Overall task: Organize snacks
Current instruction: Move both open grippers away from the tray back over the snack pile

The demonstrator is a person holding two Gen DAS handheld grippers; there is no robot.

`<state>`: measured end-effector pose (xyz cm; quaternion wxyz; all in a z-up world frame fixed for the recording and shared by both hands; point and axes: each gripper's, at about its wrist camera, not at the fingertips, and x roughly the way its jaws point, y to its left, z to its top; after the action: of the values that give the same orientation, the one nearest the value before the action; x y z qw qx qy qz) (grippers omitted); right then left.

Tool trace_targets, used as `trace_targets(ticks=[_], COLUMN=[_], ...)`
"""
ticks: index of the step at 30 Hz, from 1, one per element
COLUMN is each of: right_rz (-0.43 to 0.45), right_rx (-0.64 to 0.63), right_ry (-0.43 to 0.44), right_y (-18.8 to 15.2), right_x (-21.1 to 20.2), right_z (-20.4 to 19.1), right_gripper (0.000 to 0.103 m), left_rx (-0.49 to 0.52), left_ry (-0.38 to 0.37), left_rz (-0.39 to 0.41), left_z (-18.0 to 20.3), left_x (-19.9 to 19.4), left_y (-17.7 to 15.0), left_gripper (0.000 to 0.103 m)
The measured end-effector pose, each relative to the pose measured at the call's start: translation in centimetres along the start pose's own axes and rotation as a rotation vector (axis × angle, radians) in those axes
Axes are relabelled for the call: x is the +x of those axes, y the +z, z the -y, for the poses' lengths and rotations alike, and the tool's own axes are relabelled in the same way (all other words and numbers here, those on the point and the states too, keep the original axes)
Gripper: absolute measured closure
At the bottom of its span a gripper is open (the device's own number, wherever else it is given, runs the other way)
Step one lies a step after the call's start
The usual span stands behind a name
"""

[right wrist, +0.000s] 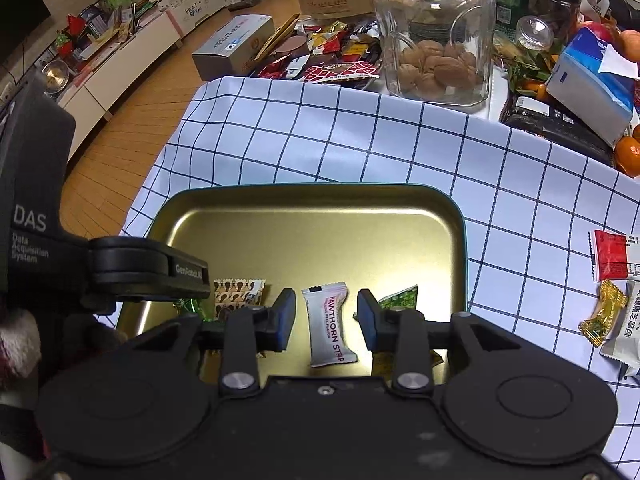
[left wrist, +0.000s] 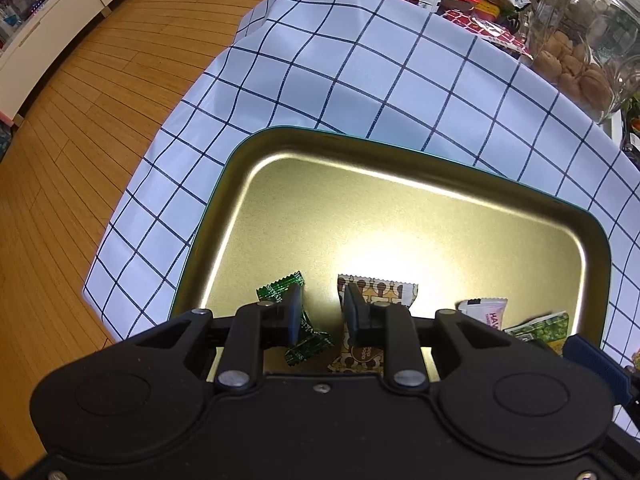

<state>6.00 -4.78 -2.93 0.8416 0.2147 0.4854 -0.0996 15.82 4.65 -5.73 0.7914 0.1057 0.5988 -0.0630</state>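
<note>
Four wrapped snacks lay along the near edge of the gold tray [left wrist: 400, 216] in the left wrist view. Left tongs [left wrist: 322, 312] stood spread, empty, between green candy [left wrist: 280, 290] and brown-patterned packet [left wrist: 380, 292]. Risk: either finger could snag a wrapper on lifting. Packets at right were cut off.

Right wrist view: right tongs [right wrist: 326, 320] spread, straddling the white hawthorn strip [right wrist: 330, 328] without touching. Risk: a bump would skid it. Green packet [right wrist: 398, 300] half hidden; loose snacks [right wrist: 608, 280] waited on the bench cloth [right wrist: 360, 140].
</note>
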Motion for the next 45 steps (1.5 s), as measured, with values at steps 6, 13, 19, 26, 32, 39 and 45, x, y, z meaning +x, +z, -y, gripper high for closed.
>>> trace_targets(ticks=[6, 13, 19, 26, 32, 39, 45], right_rz=[-0.015, -0.05, -0.099, -0.078, -0.05, -0.034, -0.048], right_rx=[-0.005, 0.001, -0.002, 0.032, 0.144, 0.288, 0.369], right_ry=[-0.015, -0.036, -0.056, -0.113, -0.2, -0.28, -0.347], right_y=[-0.1, -0.3, -0.6, -0.7, -0.7, -1.0, -1.9], right_x=[0.1, -0.4, -1.2, -3.1, -4.9, -6.6, -7.2], right_z=[0.4, 1.8, 3.7, 7.5, 13.2, 19.3, 23.1], right_gripper=[0.066, 0.052, 0.036, 0.024, 0.023, 0.021, 0.021], left_rx=[0.032, 0.106, 0.162, 0.226, 0.279, 0.341, 0.393], left_ry=[0.008, 0.012, 0.007, -0.009, -0.047, -0.074, -0.068], left_rz=[-0.005, -0.012, -0.026, -0.009, -0.001, 0.005, 0.006], left_z=[0.9, 2.6, 4.9, 8.6, 12.0, 15.2, 17.9], left_x=[-0.2, -0.6, -0.6, -1.3, -2.3, -3.0, -3.3], left_y=[-0.2, -0.8, -1.4, -2.3, -3.2, -4.6, -6.0], left_gripper=[0.07, 0.07, 0.07, 0.07, 0.069, 0.069, 0.072])
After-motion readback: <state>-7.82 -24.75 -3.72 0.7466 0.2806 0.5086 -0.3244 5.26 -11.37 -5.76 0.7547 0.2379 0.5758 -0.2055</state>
